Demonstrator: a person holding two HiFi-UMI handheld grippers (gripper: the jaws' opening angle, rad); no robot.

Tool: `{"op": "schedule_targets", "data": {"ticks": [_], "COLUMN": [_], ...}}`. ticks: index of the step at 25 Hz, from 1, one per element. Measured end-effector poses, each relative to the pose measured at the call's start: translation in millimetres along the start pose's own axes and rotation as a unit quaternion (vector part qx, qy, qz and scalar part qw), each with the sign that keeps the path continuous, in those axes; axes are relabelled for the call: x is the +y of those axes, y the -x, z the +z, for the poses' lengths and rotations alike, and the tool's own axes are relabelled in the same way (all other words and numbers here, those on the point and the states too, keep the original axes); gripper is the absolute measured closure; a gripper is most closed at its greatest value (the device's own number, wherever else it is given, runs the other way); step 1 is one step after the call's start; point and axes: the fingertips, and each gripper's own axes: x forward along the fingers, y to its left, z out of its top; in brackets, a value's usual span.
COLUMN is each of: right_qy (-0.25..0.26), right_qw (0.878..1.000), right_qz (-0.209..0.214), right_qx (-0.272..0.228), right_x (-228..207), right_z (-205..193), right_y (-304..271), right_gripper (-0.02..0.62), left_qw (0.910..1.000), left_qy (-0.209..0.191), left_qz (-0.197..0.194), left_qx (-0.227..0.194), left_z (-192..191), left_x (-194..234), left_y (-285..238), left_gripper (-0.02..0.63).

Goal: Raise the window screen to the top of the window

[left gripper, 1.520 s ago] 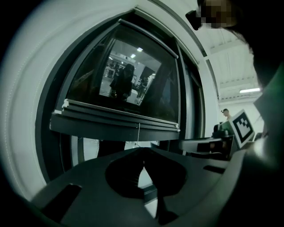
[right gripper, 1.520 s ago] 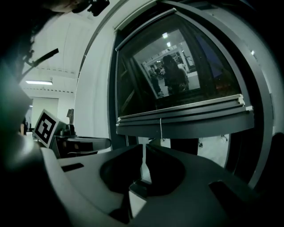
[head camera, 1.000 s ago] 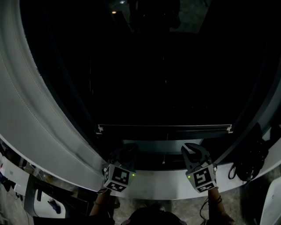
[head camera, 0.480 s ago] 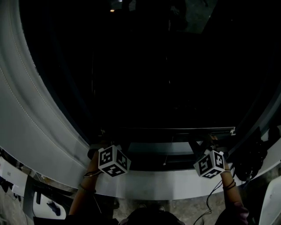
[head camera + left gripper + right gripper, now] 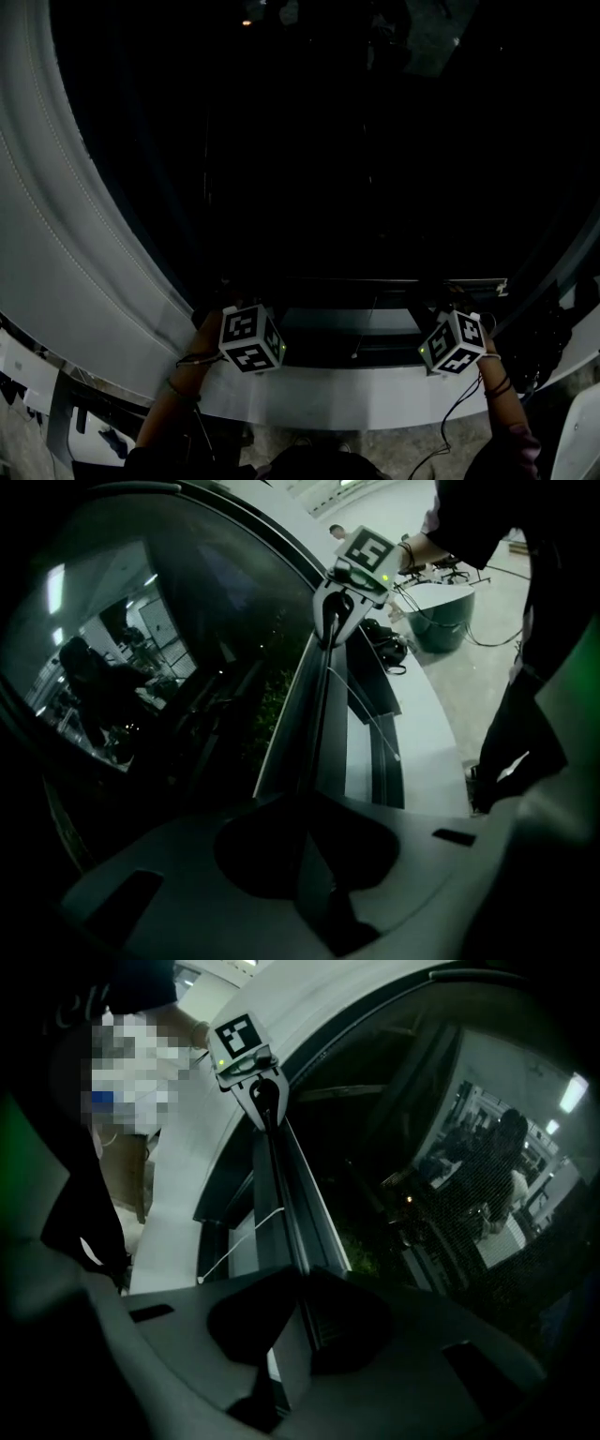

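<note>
Since the screen's bottom bar (image 5: pixel 361 281) spans the whole opening, each gripper takes one end, prob. so it lifts level and doesn't jam in the side tracks. The left gripper (image 5: pixel 305 808) has its jaws pinched narrow on the bar's edge, w/ the bar running straight out between them. The right gripper (image 5: pixel 300 1288) does the same at the other end, jaws closed down on the bar. Each gripper view shows the other gripper clamped at the far end.

Where the screen is: the bar sits low in the window, just above the white sill (image 5: pixel 319 394), w/ dark glass (image 5: pixel 328 141) filling everything above. Faint mesh shows over the glass in the right gripper view, so the screen looks to be drawn down nearly full. Task barely begun, by my read; almost the whole height is left to travel.

A thin cord (image 5: pixel 244 1237) hangs from mid-bar, loose, touched by neither gripper. Both hands are under the bar w/ arms reaching up, a sensible hold for pushing upward.

Containers: none clearly in view. A dark bundle (image 5: pixel 534 337) lies at the sill's right end, near the right gripper but apart from it; can't tell if it's a bag or cables, nor if anything is inside.
</note>
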Motion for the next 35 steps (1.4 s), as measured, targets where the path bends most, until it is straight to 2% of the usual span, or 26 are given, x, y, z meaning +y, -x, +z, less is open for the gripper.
{"op": "schedule_targets", "data": {"ticks": [2, 6, 9, 13, 15, 17, 22, 27, 31, 35], "right_qy": [-0.007, -0.010, 0.016, 0.008, -0.013, -0.033, -0.052, -0.035, -0.018, -0.005], "right_qw": [1.000, 0.998, 0.996, 0.995, 0.996, 0.996, 0.996, 0.999, 0.999, 0.998], "right_qz": [0.019, 0.059, 0.079, 0.094, 0.087, 0.077, 0.070, 0.024, -0.023, -0.043], "right_qx": [0.001, 0.017, 0.044, 0.041, 0.034, 0.032, 0.015, -0.006, -0.021, -0.035], "right_x": [0, 0, 4, 3, 0, -1, -7, -32, -67, -100], "right_z": [0, 4, 2, 5, 4, 1, 7, 23, 39, 55], "right_y": [0, -1, -2, -4, -3, -2, 3, 21, 44, 66], "right_gripper": [0.549, 0.557, 0.563, 0.566, 0.566, 0.566, 0.565, 0.565, 0.563, 0.561], "left_qw": [0.9998, 0.9996, 0.9991, 0.9990, 0.9975, 0.9972, 0.9994, 0.9974, 0.9938, 0.9906], "left_qy": [-0.018, -0.010, -0.032, -0.028, -0.037, -0.034, 0.000, -0.013, -0.005, -0.012], "left_qz": [-0.007, -0.021, -0.022, 0.008, 0.038, 0.050, 0.020, 0.070, 0.110, 0.133], "left_qx": [0.008, 0.014, 0.018, 0.035, 0.046, 0.044, 0.027, 0.007, -0.015, -0.028], "left_z": [0, 2, 2, 0, 0, 0, 3, 14, 29, 46], "left_x": [-1, 0, -1, 1, 2, 1, 4, 32, 68, 100], "left_y": [-3, -2, -3, -5, -7, -7, -3, 19, 43, 68], "left_gripper": [0.572, 0.568, 0.568, 0.568, 0.570, 0.583, 0.577, 0.577, 0.572, 0.571]}}
